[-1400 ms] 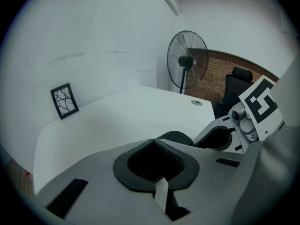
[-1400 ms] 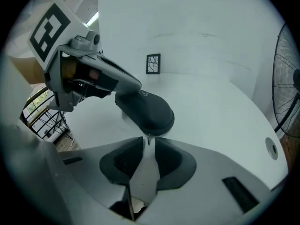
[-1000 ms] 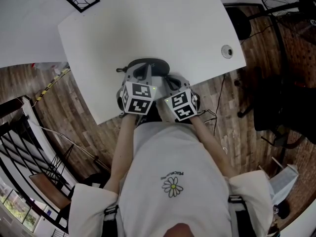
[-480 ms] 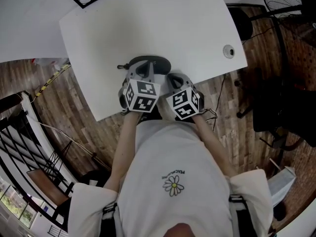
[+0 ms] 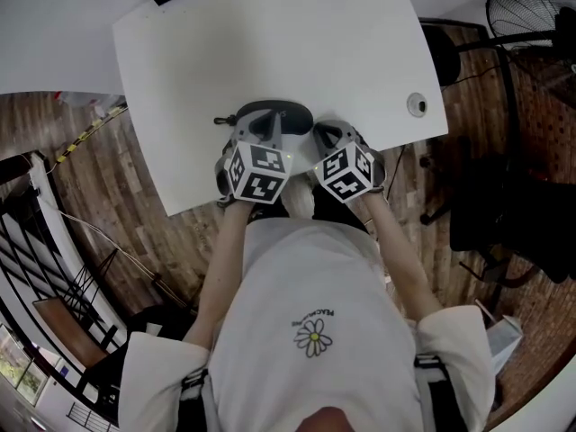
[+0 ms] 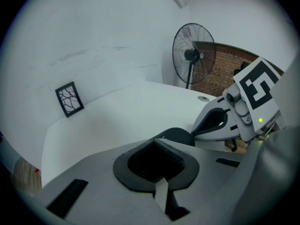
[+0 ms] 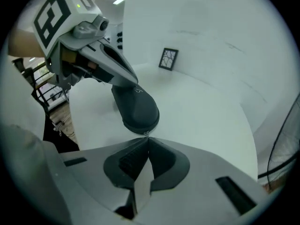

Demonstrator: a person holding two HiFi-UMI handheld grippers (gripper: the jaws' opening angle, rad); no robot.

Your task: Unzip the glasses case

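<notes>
From the head view, much of the glasses case (image 5: 292, 115) is covered by the two grippers and their marker cubes, so only its dark, rounded far side shows, near the front edge of the white desk (image 5: 270, 34); the zip line itself cannot be made out in any view. A small dark loop sticks out at the case's left end, too small to identify. The left gripper (image 6: 157, 140) has its jaws closed together, and the right gripper view shows its tips resting on the top of the case toward the far left end. Whether they pinch any part of the case is hard to tell. In the left gripper view, only a curved sliver of the case shows just beyond the tips. The right gripper (image 7: 146, 139) is clenched, its jaws meeting in a thin seam at the near right end of the case, where a tiny glinting zipper pull (image 7: 146, 133) sits right at the tips. The person's arms and shirt fill the lower part of the head view.
</notes>
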